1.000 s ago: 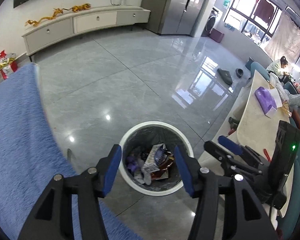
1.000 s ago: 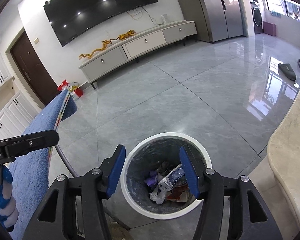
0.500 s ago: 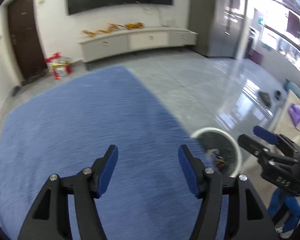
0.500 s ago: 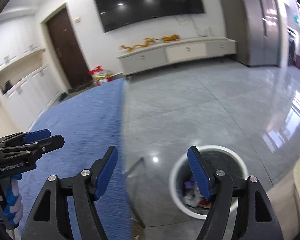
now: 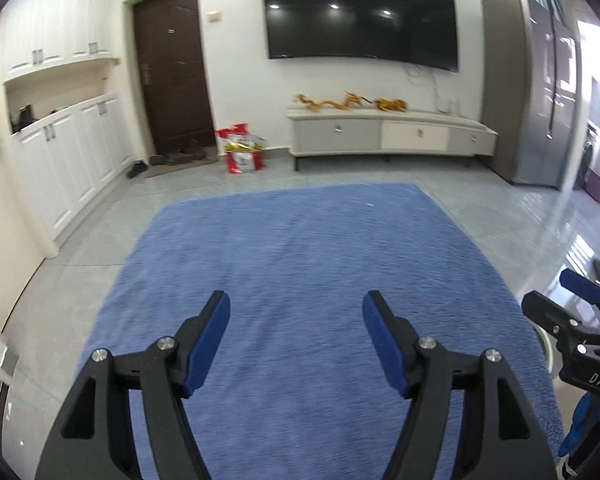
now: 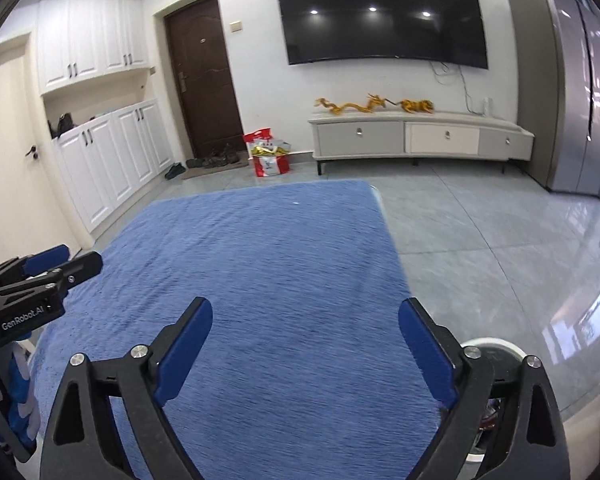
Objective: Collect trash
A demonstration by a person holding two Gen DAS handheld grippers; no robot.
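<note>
Trash bin (image 6: 496,350) peeks out low behind the right gripper's (image 6: 305,330) right finger, off the blue cloth's (image 6: 268,264) edge, while both it and the left gripper (image 5: 296,326) hover spread and empty above that cloth.

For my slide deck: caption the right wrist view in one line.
Right gripper, jaws open and empty, above a blue cloth-covered table; white trash bin at lower right, left gripper alongside.

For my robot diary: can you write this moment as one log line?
left tool: open, empty | right tool: open, empty | below: blue cloth | bin: right
</note>
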